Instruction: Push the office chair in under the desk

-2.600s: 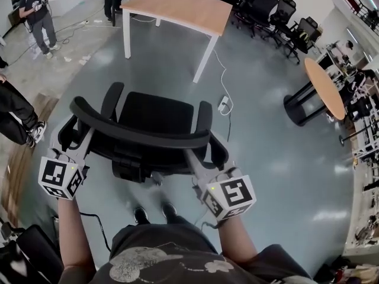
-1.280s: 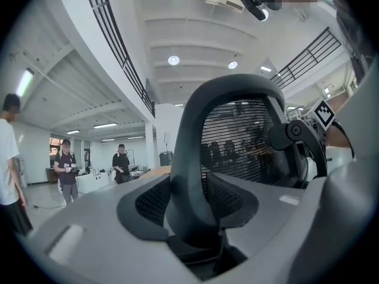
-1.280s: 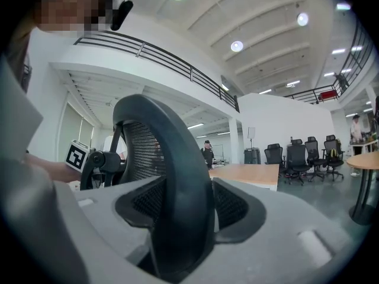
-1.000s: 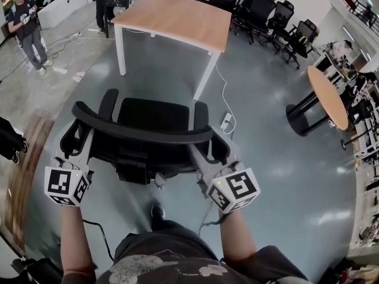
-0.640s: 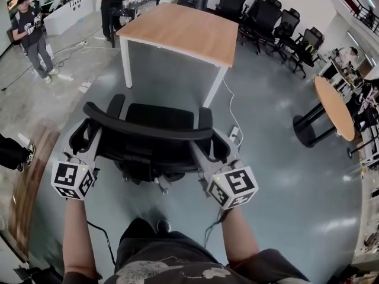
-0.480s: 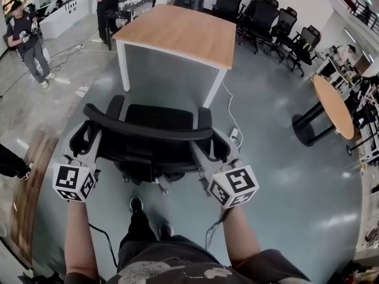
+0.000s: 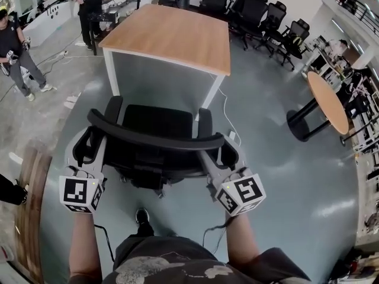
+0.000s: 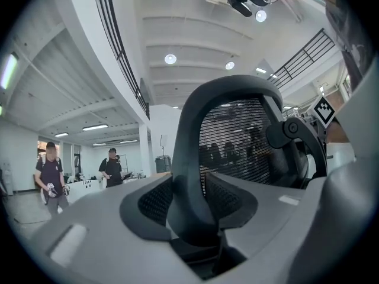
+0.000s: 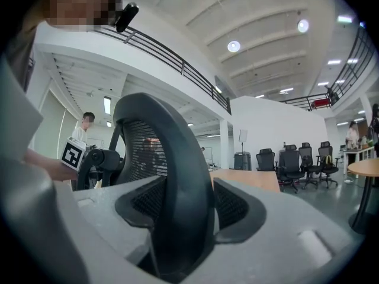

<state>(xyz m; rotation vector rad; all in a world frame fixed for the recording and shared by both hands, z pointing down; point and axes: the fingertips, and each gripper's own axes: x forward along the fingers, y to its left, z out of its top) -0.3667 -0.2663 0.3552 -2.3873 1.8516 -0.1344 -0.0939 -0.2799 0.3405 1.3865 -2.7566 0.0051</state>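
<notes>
A black office chair (image 7: pixel 157 123) stands on the grey floor, its seat facing a wooden desk (image 7: pixel 172 37) with white legs just ahead. Its front edge is close to the desk's near edge. My left gripper (image 7: pixel 93 147) is shut on the left side of the curved backrest frame (image 7: pixel 155 136). My right gripper (image 7: pixel 219 152) is shut on the frame's right side. In the left gripper view the black frame (image 8: pixel 190 158) sits pinched between the grey pads (image 8: pixel 148 203). The right gripper view shows the frame (image 9: pixel 177 182) wedged between its pads (image 9: pixel 237 209), with the desk (image 9: pixel 249 179) beyond.
Several black office chairs (image 7: pixel 260 16) stand at the back right. A round wooden table (image 7: pixel 328 102) on a black base is to the right. A power strip with a white cable (image 7: pixel 231 136) lies by the desk's right leg. Two people (image 7: pixel 89 5) stand at the far left.
The chair and both grippers have rolled forward, so the desk is nearer the seat. The person's feet have stepped along behind. Both grips on the backrest are unchanged.
</notes>
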